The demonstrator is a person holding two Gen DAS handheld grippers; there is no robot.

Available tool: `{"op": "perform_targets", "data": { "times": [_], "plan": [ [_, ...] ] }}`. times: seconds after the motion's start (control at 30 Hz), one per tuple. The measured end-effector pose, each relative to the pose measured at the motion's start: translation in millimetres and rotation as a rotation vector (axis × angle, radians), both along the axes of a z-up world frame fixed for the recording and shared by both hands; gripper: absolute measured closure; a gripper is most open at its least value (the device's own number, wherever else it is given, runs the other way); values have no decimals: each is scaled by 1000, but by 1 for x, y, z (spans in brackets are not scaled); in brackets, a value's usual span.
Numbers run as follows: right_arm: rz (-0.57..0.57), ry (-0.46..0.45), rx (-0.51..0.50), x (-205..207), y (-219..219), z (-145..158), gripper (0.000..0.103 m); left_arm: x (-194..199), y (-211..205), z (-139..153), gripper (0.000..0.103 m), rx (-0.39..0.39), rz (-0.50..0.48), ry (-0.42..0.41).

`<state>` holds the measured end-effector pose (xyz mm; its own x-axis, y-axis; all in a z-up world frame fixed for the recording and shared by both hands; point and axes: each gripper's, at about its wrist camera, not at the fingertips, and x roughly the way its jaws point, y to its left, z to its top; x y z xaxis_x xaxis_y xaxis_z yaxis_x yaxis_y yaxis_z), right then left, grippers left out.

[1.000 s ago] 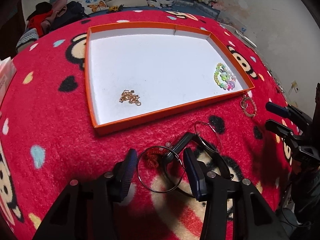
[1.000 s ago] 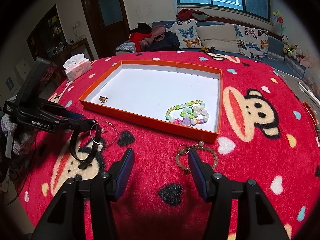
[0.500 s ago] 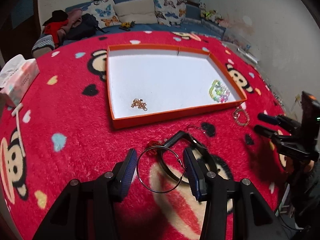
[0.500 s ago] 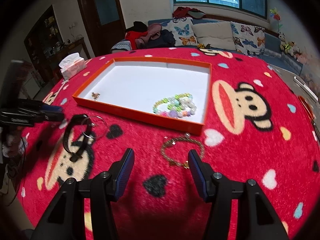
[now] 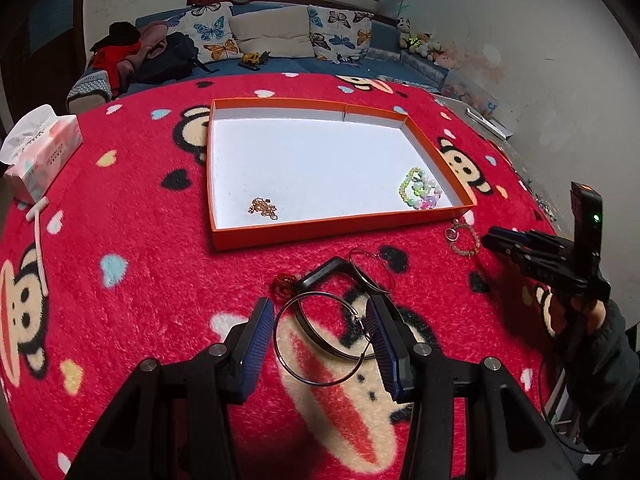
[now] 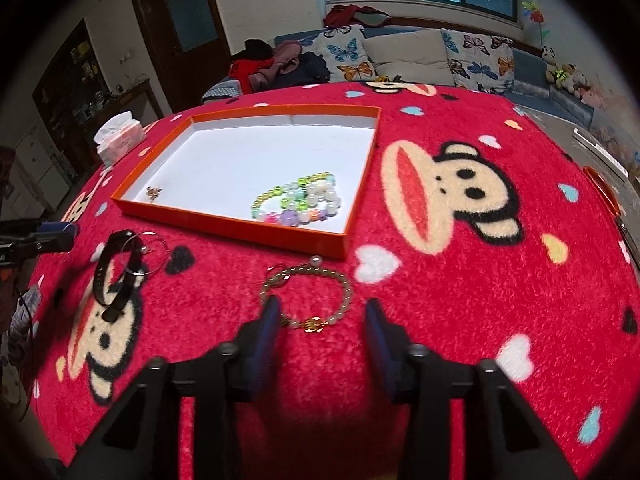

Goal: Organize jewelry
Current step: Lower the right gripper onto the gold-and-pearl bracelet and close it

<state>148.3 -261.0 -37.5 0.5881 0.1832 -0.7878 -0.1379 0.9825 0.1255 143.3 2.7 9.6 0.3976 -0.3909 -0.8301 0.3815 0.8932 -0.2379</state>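
Note:
My left gripper point(image 5: 318, 344) is shut on a large thin hoop earring point(image 5: 280, 344), held above the red blanket. Below it lie a black strap point(image 5: 320, 272), a second hoop point(image 5: 372, 272) and a small red piece point(image 5: 284, 286). The orange tray point(image 5: 320, 232) holds a gold chain point(image 5: 262, 208) and coloured bead bracelets point(image 5: 420, 194). My right gripper point(image 6: 324, 330) points down at a pale beaded bracelet point(image 6: 344, 284) lying in front of the tray point(image 6: 240, 232). Its jaws are closing around the bracelet's near side; the left pad is at the beads, the right pad stands apart.
A tissue box point(image 5: 40, 160) and a white stick point(image 5: 38, 240) sit at the blanket's left edge. A sofa with butterfly cushions point(image 5: 272, 36) and piled clothes runs along the back. A person's sleeve point(image 5: 600, 352) shows behind the right gripper.
My left gripper rose and drew back with the hoop between its pads. My right gripper moved in over the beaded bracelet and its jaws narrowed.

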Motion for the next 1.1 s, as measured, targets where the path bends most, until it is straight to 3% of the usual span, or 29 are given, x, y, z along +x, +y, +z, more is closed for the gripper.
{"op": "perform_targets", "data": {
  "times": [0.3, 0.4, 0.5, 0.83, 1.0, 1.1],
  "plan": [
    [-3, 22, -79, 17, 6, -13, 85, 1, -3, -2, 53, 5, -2, 1],
    [5, 1, -128, 12, 13, -13, 93, 0, -1, -1, 53, 7, 2, -3],
    [21, -21, -149, 3, 18, -7, 95, -2, 2, 2, 53, 7, 7, -11],
    [54, -148, -142, -18, 26, 43, 96, -12, 5, 19, 53, -12, 13, -48],
    [35, -66, -94, -3, 12, 27, 95, -15, 5, 21, 53, -12, 10, -50],
    [30, -22, -114, -1, 11, 11, 90, -13, 5, 18, 53, -10, 13, -38]
  ]
}}
